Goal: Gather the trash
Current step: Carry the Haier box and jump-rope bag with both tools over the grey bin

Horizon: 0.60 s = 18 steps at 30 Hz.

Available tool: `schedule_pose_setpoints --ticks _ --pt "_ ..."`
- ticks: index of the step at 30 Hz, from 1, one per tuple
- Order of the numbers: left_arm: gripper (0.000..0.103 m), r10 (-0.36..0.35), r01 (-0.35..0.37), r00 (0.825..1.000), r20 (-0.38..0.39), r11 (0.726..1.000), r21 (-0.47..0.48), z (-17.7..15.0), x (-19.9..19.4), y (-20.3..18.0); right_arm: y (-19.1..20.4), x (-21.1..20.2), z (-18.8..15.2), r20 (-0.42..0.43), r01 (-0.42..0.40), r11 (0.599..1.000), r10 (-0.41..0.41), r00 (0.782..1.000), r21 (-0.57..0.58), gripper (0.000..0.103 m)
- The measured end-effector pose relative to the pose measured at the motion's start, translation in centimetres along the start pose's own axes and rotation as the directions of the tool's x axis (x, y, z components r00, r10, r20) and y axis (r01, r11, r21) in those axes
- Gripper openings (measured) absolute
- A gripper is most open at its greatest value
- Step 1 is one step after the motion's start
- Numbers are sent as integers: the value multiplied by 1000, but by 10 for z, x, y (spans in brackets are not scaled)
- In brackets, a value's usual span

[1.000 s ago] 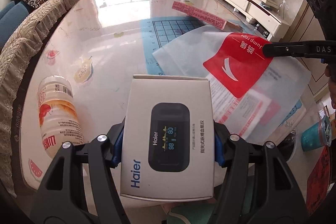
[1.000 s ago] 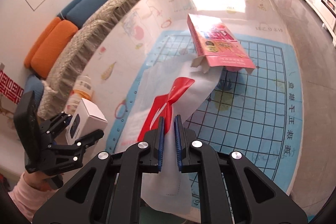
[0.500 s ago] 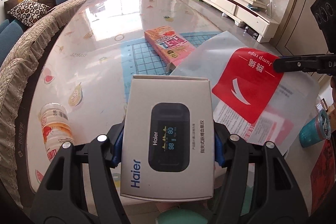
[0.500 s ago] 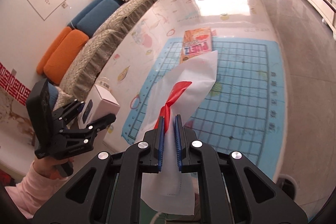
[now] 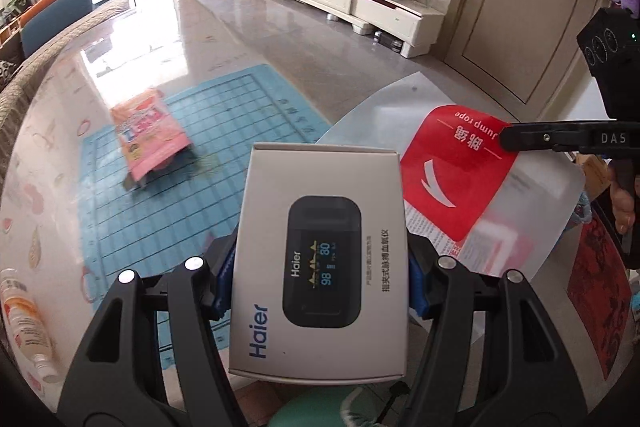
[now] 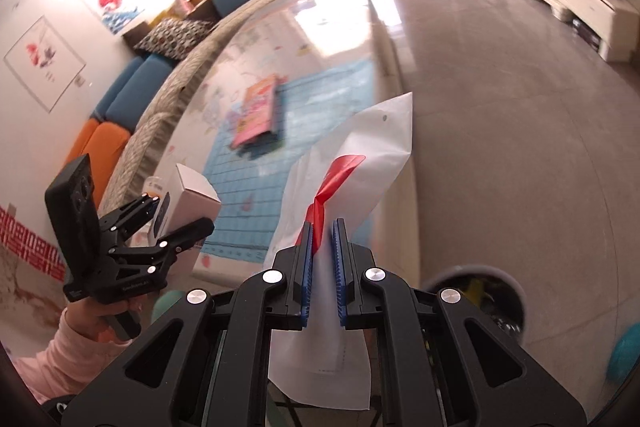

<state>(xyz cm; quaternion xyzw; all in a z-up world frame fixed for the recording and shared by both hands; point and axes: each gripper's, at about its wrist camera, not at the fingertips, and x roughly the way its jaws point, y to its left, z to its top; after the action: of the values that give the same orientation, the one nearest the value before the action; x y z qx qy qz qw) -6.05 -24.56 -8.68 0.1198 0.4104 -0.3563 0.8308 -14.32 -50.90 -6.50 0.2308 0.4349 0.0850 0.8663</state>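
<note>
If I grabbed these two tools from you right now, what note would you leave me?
Left gripper: shut on the white Haier box, held in the air.
Right gripper: shut on the white and red plastic bag, which hangs from its pads.
On the table: a pink carton lying on the blue grid mat, and a plastic bottle on its side near the edge.
A grey bin stands on the floor, low on the right.
Done: box and bag picked up.
Left: probably drop both in the bin, then fetch carton and bottle.
</note>
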Motion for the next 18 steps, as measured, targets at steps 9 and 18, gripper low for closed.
schedule_pose_setpoints --ticks 9,18 --pt "61 -137 147 986 -95 983 112 -1 64 -100 -93 -19 -66 -32 50 989 -46 998 141 10" --pt "61 -188 223 962 -200 960 170 -21 110 -153 -138 0 -103 -109 76 972 -53 993 221 10"
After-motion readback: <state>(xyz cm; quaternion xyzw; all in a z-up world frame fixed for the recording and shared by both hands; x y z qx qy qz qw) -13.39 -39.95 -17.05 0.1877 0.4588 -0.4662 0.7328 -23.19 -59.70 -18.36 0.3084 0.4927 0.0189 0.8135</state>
